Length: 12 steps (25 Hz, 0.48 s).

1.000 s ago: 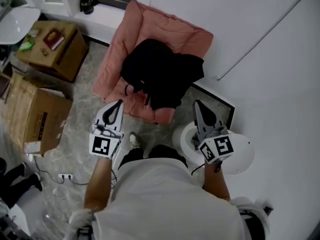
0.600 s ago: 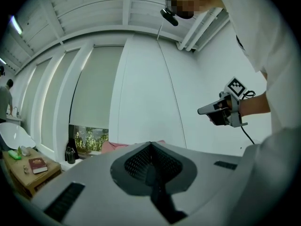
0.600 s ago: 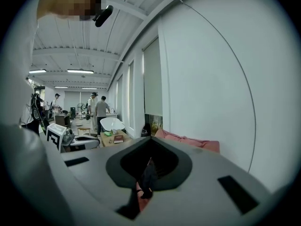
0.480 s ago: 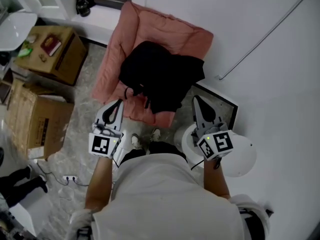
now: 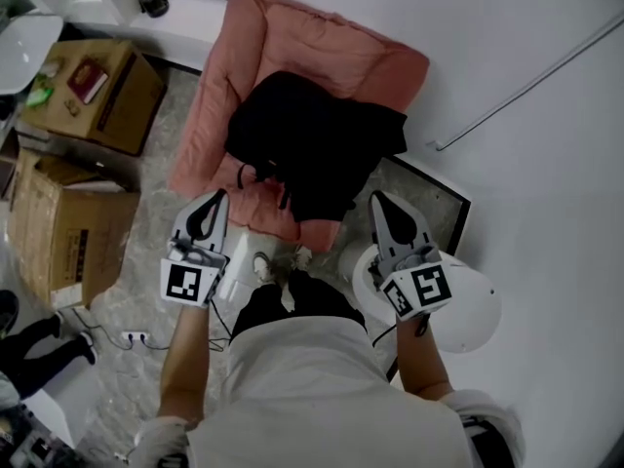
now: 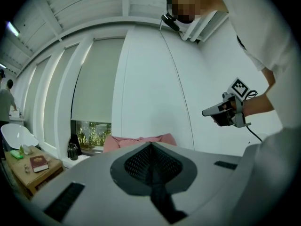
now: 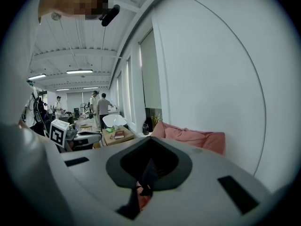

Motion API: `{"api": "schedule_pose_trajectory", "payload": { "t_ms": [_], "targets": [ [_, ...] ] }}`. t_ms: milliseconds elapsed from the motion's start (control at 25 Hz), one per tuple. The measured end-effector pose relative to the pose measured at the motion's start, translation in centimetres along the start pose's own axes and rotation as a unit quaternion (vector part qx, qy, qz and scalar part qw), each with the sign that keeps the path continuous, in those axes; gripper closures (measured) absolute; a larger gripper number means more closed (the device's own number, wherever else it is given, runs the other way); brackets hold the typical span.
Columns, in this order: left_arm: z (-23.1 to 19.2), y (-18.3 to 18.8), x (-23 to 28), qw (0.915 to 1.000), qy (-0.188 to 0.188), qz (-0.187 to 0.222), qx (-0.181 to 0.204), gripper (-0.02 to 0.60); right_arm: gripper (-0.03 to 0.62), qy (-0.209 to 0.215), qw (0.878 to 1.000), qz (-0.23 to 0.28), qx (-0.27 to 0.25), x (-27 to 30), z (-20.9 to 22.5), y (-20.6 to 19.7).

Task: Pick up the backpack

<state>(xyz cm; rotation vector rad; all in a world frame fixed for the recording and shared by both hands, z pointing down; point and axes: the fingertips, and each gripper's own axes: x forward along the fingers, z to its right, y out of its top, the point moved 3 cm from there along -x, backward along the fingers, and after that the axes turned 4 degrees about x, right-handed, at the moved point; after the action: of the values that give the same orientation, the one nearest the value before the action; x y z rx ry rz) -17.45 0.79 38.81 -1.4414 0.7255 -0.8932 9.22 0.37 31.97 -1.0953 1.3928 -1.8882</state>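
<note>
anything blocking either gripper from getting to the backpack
Nothing visible does: the backpack lies uncovered on the pink cushion, and the left gripper and right gripper hang just short of it, only open air between.

The right gripper [image 7: 150, 140] fills the lower frame, its grey jaws closed tip to tip. Behind them, right of centre, a pink padded cushion seat [image 7: 197, 138] lies against a plain white wall [image 7: 211, 69]. At middle left the left gripper [image 7: 96, 136] shows, with standing people [image 7: 101, 108] beyond.

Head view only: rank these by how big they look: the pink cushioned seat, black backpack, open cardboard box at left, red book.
1. pink cushioned seat
2. black fabric backpack
3. open brown cardboard box, not far behind the backpack
4. small red book
</note>
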Motion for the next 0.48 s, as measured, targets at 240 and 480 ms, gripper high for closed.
{"api": "schedule_pose_trajectory", "payload": {
  "t_ms": [240,480],
  "targets": [
    [-0.2,-4.0,3.0,0.9996,-0.018,-0.017,-0.011,0.563,0.572,0.022,0.999,-0.027,0.028,3.7,0.9,-4.6],
    [-0.6,-7.5,5.8,0.9990,-0.033,-0.024,-0.015,0.563,0.572,0.044,0.998,-0.027,0.030,6.8,1.1,-7.0]
  ]
}}
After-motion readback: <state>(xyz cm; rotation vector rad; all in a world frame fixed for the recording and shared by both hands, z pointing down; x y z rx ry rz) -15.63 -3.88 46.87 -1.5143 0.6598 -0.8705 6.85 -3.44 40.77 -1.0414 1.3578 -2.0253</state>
